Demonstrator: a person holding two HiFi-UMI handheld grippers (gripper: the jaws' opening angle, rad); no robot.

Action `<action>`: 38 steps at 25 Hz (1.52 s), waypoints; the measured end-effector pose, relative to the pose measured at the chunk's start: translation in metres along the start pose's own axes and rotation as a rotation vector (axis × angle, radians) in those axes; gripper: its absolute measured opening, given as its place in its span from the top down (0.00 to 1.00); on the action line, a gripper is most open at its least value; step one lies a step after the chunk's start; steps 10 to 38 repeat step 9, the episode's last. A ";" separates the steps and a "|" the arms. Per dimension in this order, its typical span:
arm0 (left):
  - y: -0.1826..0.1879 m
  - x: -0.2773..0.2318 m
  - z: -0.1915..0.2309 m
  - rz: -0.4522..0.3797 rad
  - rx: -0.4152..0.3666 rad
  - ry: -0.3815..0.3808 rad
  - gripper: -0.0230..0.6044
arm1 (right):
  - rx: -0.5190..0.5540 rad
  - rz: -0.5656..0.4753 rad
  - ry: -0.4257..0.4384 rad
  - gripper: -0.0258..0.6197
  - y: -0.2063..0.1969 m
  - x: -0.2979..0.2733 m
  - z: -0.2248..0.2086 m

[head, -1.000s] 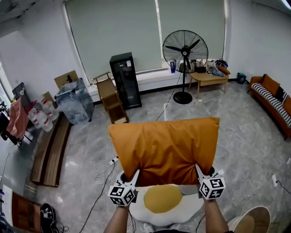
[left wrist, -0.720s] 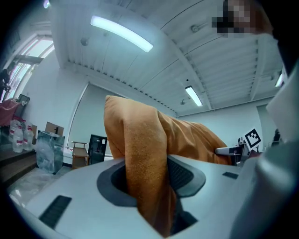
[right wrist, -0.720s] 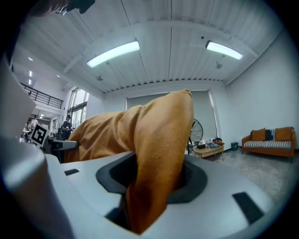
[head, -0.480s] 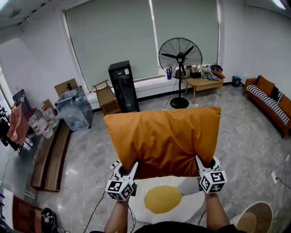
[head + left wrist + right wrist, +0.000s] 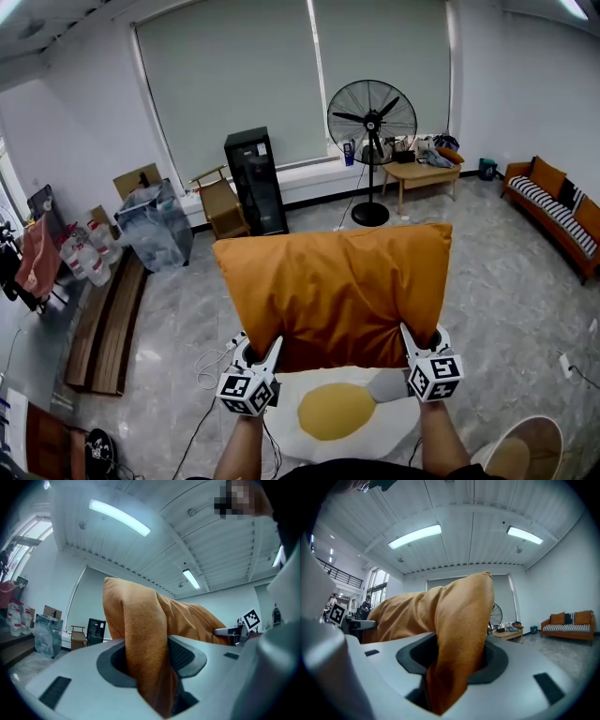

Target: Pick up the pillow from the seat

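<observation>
Pillow [image 5: 337,291]: orange and square, lifted in the air in front of the person, above the seat and clear of it
Grip on the pillow: it is held by its two near corners, one corner in each gripper, and the rest spreads away from the person
Left gripper [image 5: 265,351]: the jaws are clamped on the near left corner of the pillow; in the left gripper view a thick fold of orange cloth fills the gap between the two pads
Right gripper [image 5: 416,339]: the jaws are clamped on the near right corner in the same way; the cloth is squeezed between the pads and bulges out above them
Seat [image 5: 398,424]: white and round with a yellow round middle, low in the head view, just under the near edge of the pillow; nothing orange lies on it
Floor [image 5: 525,309]: grey polished tiles; a white cable [image 5: 211,361] lies on it at the left of the seat
Fan [image 5: 372,117]: a big black standing fan beyond the pillow, near the window blinds [image 5: 281,75]
Black cabinet [image 5: 255,180]: upright, at the left of the fan, with a wooden chair [image 5: 220,202] beside it
Bench [image 5: 422,169]: low and wooden, at the right of the fan, with small things on it that I cannot make out
Sofa [image 5: 553,208]: orange, along the right wall, well apart from the seat
</observation>
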State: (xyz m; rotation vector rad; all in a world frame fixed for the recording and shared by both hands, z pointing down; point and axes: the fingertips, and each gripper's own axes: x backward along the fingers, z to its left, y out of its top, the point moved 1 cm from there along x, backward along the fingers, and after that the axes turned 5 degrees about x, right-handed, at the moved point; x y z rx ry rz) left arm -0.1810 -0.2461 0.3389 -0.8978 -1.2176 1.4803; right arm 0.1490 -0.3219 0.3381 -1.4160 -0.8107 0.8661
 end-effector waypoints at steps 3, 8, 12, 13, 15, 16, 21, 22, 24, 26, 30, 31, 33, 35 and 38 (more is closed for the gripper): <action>-0.003 0.002 0.001 0.015 -0.001 0.006 0.65 | -0.003 0.009 0.002 0.65 -0.003 0.001 0.002; -0.006 0.003 -0.005 0.010 -0.003 0.002 0.65 | -0.007 0.013 -0.005 0.65 -0.008 0.007 -0.002; -0.007 0.003 -0.006 0.007 -0.003 0.001 0.65 | -0.008 0.012 -0.007 0.65 -0.008 0.007 -0.003; -0.007 0.003 -0.006 0.007 -0.003 0.001 0.65 | -0.008 0.012 -0.007 0.65 -0.008 0.007 -0.003; -0.007 0.003 -0.006 0.007 -0.003 0.001 0.65 | -0.008 0.012 -0.007 0.65 -0.008 0.007 -0.003; -0.007 0.003 -0.006 0.007 -0.003 0.001 0.65 | -0.008 0.012 -0.007 0.65 -0.008 0.007 -0.003; -0.007 0.003 -0.006 0.007 -0.003 0.001 0.65 | -0.008 0.012 -0.007 0.65 -0.008 0.007 -0.003; -0.007 0.003 -0.006 0.007 -0.003 0.001 0.65 | -0.008 0.012 -0.007 0.65 -0.008 0.007 -0.003; -0.007 0.003 -0.006 0.007 -0.003 0.001 0.65 | -0.008 0.012 -0.007 0.65 -0.008 0.007 -0.003; -0.007 0.003 -0.006 0.007 -0.003 0.001 0.65 | -0.008 0.012 -0.007 0.65 -0.008 0.007 -0.003; -0.007 0.003 -0.006 0.007 -0.003 0.001 0.65 | -0.008 0.012 -0.007 0.65 -0.008 0.007 -0.003; -0.007 0.003 -0.006 0.007 -0.003 0.001 0.65 | -0.008 0.012 -0.007 0.65 -0.008 0.007 -0.003; -0.007 0.003 -0.006 0.007 -0.003 0.001 0.65 | -0.008 0.012 -0.007 0.65 -0.008 0.007 -0.003; -0.007 0.003 -0.006 0.007 -0.003 0.001 0.65 | -0.008 0.012 -0.007 0.65 -0.008 0.007 -0.003; -0.007 0.003 -0.006 0.007 -0.003 0.001 0.65 | -0.008 0.012 -0.007 0.65 -0.008 0.007 -0.003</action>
